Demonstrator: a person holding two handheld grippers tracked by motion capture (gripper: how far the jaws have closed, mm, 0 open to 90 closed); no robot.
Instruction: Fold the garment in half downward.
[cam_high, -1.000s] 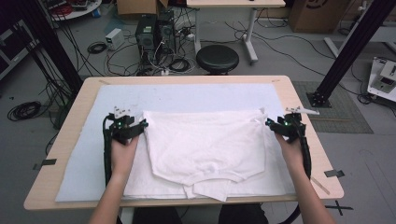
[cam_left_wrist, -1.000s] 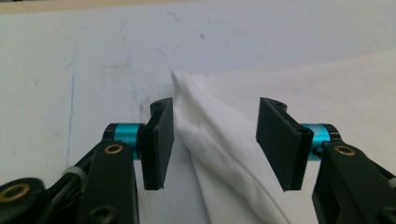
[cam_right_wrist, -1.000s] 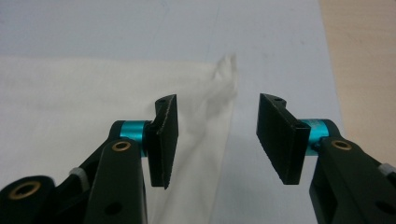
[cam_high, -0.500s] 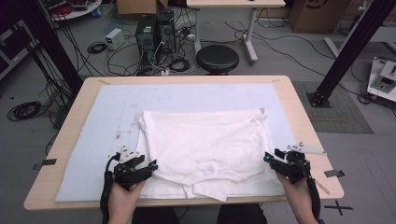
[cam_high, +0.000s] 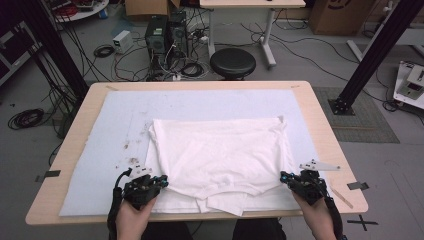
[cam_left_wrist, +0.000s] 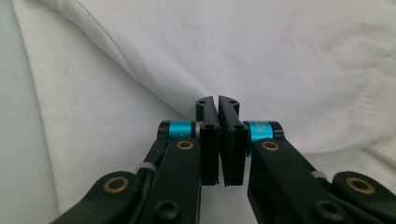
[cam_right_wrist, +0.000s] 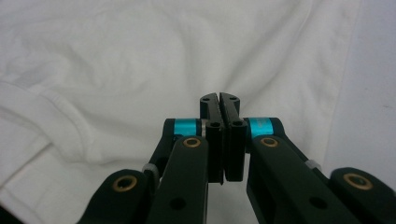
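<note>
Both of my hands have come back from the far corners of the white shirt (cam_high: 220, 157) to its near edge since the earlier picture, and both pairs of jaws have just been closing. At the near left, my left gripper (cam_high: 161, 182) now sits at the shirt's lower left side; seen from the left gripper view, the left gripper (cam_left_wrist: 217, 101) has its jaws drawn together until hardly a slit remains, their tips pressed into a pucker of white cloth where creases run together. Whether a fold lies pinched between the pads I cannot tell, since the gap is too thin to see into.

At the near right, my right gripper (cam_high: 284, 176) meets the shirt's lower right side. From the right gripper view, the right gripper (cam_right_wrist: 219, 96) is drawn just as tight, its tips against the cloth beside a stitched hem, and again I cannot say if cloth is caught between them.

Spread flat and folded into a broad panel, the shirt lies on the pale blue mat (cam_high: 115, 117) that covers the wooden table (cam_high: 330, 145), with a lower layer of cloth showing beyond its near edge. Dark specks mark the mat just left of the shirt. My left hand (cam_high: 134, 220) and right hand (cam_high: 314, 216) come in from the near edge of the table.
</note>
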